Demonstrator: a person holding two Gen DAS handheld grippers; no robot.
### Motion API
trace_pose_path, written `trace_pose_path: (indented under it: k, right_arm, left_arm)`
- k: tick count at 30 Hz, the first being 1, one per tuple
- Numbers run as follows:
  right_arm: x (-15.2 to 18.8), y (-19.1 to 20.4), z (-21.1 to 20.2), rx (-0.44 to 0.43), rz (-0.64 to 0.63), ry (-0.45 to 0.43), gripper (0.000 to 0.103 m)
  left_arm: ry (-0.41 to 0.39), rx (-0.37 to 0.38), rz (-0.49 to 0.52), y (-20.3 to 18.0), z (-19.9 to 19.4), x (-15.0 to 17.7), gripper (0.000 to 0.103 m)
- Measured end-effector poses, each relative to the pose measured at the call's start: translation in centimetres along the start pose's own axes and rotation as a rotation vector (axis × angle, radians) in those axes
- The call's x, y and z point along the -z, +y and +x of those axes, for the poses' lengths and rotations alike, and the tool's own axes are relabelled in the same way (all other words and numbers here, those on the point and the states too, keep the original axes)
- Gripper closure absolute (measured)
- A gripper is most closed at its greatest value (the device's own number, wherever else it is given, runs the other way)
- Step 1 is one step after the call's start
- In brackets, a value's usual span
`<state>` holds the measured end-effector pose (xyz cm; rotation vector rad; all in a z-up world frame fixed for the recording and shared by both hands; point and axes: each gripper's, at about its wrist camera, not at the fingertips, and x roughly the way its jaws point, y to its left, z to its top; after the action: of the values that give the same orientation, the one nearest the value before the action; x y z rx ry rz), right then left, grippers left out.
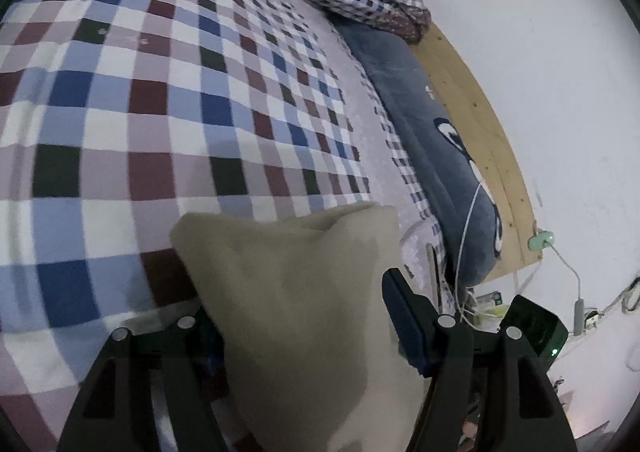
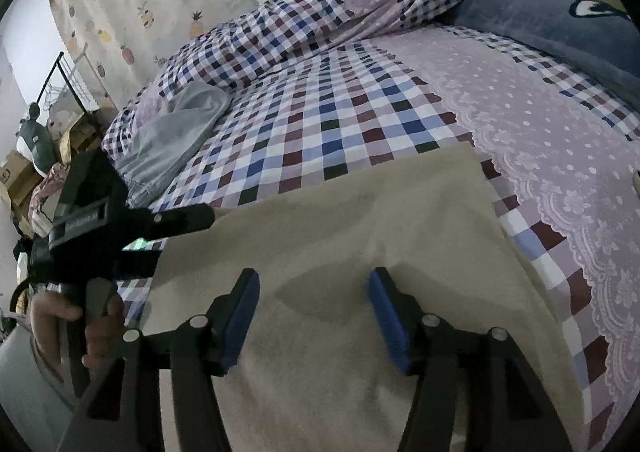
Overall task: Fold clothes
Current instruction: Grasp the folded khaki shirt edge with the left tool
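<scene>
A beige cloth [image 2: 360,220] lies spread flat on the checked bedspread [image 2: 320,108]. My right gripper [image 2: 316,316] hovers just over its near part, open, both blue pads [image 2: 390,322] showing and nothing between them. In the left wrist view a raised fold of the beige cloth [image 1: 296,292] stands between the wide-apart fingers of my left gripper [image 1: 304,308], which is open. The cloth hides its left pad; the right pad [image 1: 404,320] is bare. From the right wrist view the left gripper's finger [image 2: 180,219] reaches the cloth's left edge.
A grey garment [image 2: 176,136] lies farther back on the bed beside a bunched checked quilt [image 2: 304,20]. A long blue pillow [image 1: 432,140] runs along the wooden headboard [image 1: 480,124], with a cable and a lamp beyond. A hand [image 2: 68,316] holds the left gripper's handle.
</scene>
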<state>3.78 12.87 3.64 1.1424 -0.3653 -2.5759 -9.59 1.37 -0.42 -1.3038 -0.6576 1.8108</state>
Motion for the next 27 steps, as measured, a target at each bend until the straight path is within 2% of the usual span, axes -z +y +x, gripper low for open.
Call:
trace_pose_path:
  k: [1,2,3,4,5,14,24,27]
  right_arm:
    - [0.0,0.1,0.0,0.001,-0.004,0.000,0.039]
    - [0.1,0.1,0.0,0.003,-0.007,0.000,0.039]
    - [0.1,0.1,0.0,0.004,-0.010,0.001,0.039]
    - [0.1,0.2,0.0,0.004,-0.013,0.001,0.039]
    - [0.1,0.1,0.0,0.004,-0.014,0.001,0.039]
    - [0.3,0.5,-0.4,0.011,-0.025,-0.003,0.038]
    - [4.1,6.5,-6.4,0.065,-0.181,-0.154,0.038]
    - [7.0,10.7,-8.3,0.102,-0.297,-0.221,0.038]
  left_arm:
    - [-0.003,0.007,0.001,0.0,0.1,-0.1,0.042]
    - [-0.006,0.009,0.000,-0.1,0.1,-0.1,0.057]
    - [-0.015,0.003,0.000,-0.1,0.0,-0.2,0.064]
    - [-0.024,-0.002,-0.001,-0.2,-0.1,-0.3,0.080]
    - [-0.032,-0.005,0.001,-0.2,-0.1,-0.3,0.083]
    - [-0.111,0.057,0.018,-2.9,-2.1,0.1,0.091]
    - [-0.183,0.078,0.092,-8.2,-6.8,1.2,0.093]
    - [-0.237,0.062,0.085,-8.5,-9.1,1.7,0.093]
